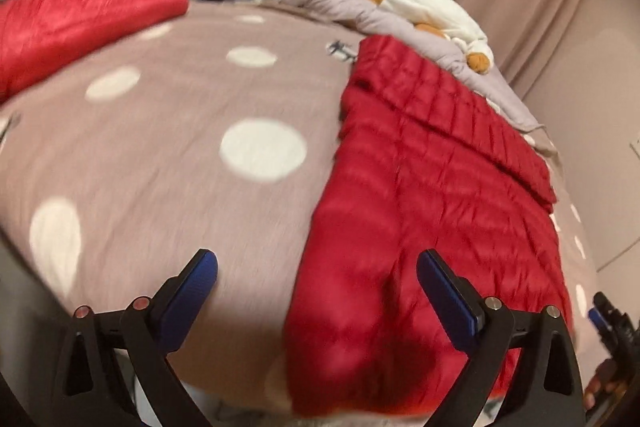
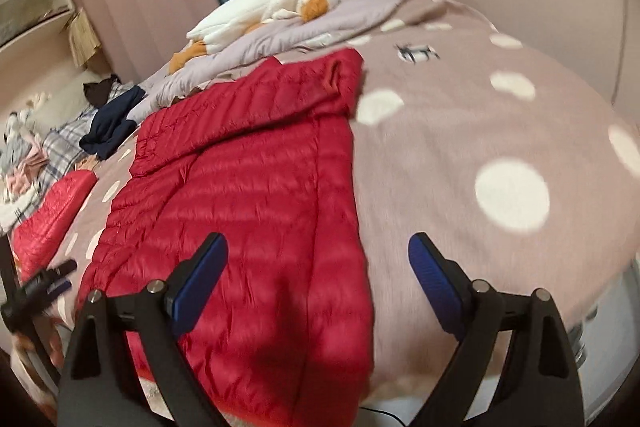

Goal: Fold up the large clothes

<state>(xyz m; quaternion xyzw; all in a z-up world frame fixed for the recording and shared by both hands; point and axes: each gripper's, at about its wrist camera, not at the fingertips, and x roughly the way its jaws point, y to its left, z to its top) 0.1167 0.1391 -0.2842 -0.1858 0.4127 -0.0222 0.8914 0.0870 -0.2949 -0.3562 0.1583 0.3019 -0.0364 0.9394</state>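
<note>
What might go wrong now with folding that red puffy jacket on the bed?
1. The red jacket reaches the bed's near edge and looks slippery, so it may slide off.
2. Both hand-held grippers, left and right, are open and hold nothing, so the puffy fold may spring open.
3. A second red piece lies nearby and might get grabbed by mistake.
</note>
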